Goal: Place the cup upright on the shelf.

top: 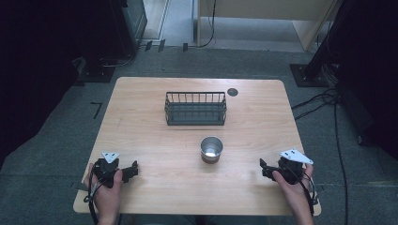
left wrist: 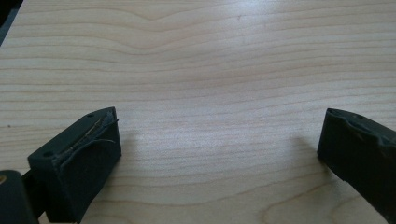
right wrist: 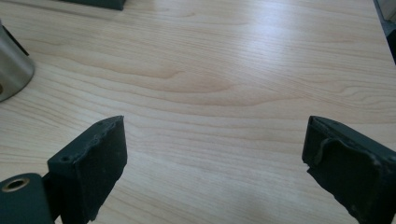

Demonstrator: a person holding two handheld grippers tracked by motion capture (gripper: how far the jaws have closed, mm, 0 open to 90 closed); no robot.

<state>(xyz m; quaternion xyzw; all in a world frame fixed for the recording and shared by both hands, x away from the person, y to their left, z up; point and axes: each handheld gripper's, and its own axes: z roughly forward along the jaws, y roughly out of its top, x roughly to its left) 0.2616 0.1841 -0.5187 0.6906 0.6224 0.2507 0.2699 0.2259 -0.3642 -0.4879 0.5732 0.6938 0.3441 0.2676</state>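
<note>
A small metal cup (top: 211,149) stands upright in the middle of the wooden table (top: 141,117), its side also showing at the left edge of the right gripper view as the cup (right wrist: 13,70). Behind it sits a dark wire basket (top: 195,108). My left gripper (top: 133,169) rests near the front left of the table, held by a hand, and is open (left wrist: 219,135) over bare wood. My right gripper (top: 264,168) lies near the front right, to the right of the cup, also open (right wrist: 215,149) with nothing between its jaws.
A dark round grommet (top: 232,92) is set into the table's far edge, right of the basket. Cables (top: 324,101) run over the grey floor to the right. Dark equipment stands (top: 309,70) flank the table at the back.
</note>
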